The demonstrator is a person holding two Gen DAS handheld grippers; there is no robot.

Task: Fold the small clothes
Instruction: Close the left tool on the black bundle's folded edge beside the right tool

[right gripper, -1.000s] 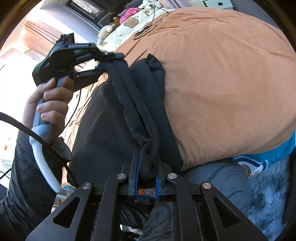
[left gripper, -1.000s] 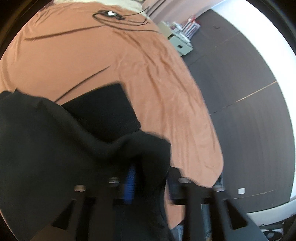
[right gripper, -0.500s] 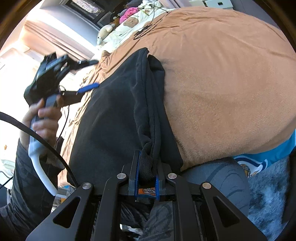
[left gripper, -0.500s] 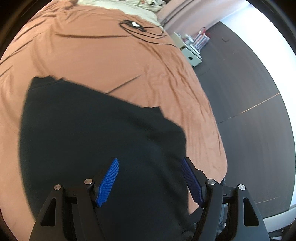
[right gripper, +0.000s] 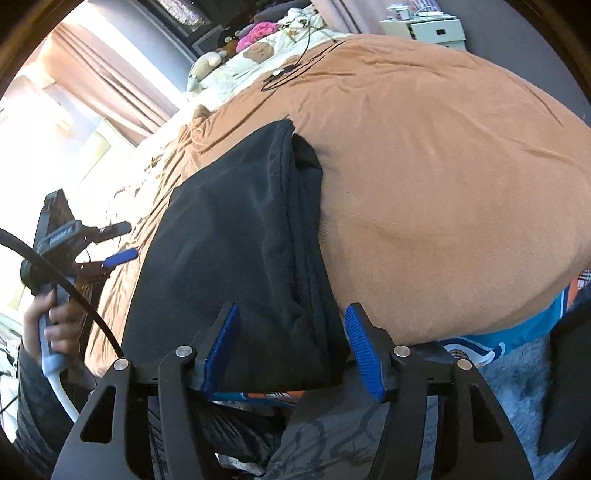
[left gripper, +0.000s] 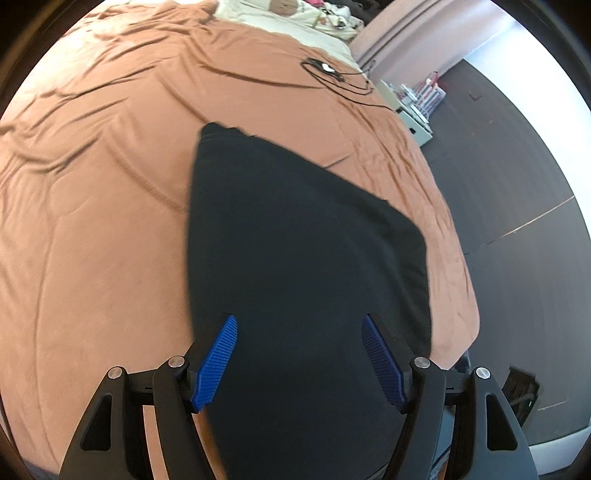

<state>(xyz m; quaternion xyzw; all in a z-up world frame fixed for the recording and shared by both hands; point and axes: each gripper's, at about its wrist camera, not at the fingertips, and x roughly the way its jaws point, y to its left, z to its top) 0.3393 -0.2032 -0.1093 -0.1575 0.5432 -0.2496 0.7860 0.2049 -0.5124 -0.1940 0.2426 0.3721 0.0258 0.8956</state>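
Observation:
A black garment (left gripper: 295, 240) lies folded flat on the brown bedspread (left gripper: 92, 221). In the left wrist view my left gripper (left gripper: 299, 360) hovers open above its near end, blue pads apart and holding nothing. In the right wrist view the same black garment (right gripper: 236, 251) shows stacked folded edges along its right side. My right gripper (right gripper: 291, 352) is opening, its blue pads standing clear on either side of the garment's near edge. The left gripper (right gripper: 110, 245) appears at the far left of that view, held by a hand (right gripper: 55, 328).
A black cable with a small white device (left gripper: 332, 72) lies on the bedspread farther up. Pillows and soft toys (right gripper: 258, 37) sit at the head of the bed. A white bedside cabinet (right gripper: 424, 29) stands beyond. Dark floor (left gripper: 517, 166) runs along the bed's right side. Blue fabric (right gripper: 517, 336) shows below the bed edge.
The left gripper let go of the garment, which dropped flat, and drew back along the bed toward the near end. The right gripper, shut on the garment's edge before, now stands open.

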